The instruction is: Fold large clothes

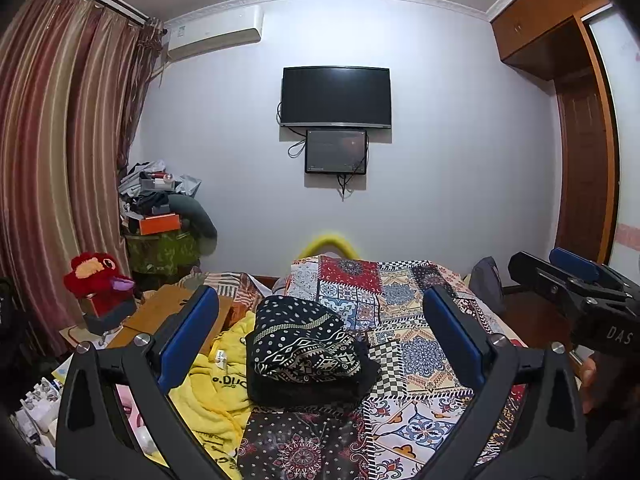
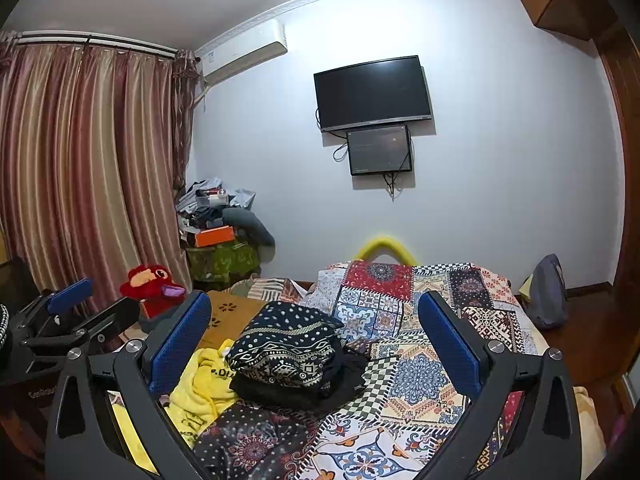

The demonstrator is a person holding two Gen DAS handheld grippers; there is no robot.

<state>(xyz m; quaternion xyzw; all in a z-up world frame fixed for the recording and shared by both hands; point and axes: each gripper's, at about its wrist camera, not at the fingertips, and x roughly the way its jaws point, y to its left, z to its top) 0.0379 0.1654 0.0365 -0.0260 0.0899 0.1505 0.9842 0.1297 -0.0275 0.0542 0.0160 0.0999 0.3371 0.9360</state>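
A folded black-and-white patterned garment [image 1: 301, 345] lies on top of a folded black one [image 1: 316, 390] in the middle of the patchwork bedspread [image 1: 416, 320]. A crumpled yellow garment [image 1: 212, 392] with black lettering lies just left of the stack. My left gripper [image 1: 320, 320] hovers above the bed, open and holding nothing, with the stack between its blue pads. My right gripper [image 2: 316, 328] is open and empty too, with the same stack [image 2: 286, 346] ahead of it and the yellow garment [image 2: 200, 384] at its left. Each gripper shows at the edge of the other's view.
A red plush toy [image 1: 98, 276] sits on boxes left of the bed. A cluttered pile [image 1: 160, 204] stands by the striped curtains [image 1: 60, 140]. A TV [image 1: 335, 96] hangs on the far wall. A wooden wardrobe [image 1: 576, 120] is at right, a grey bag [image 2: 548, 292] on the floor.
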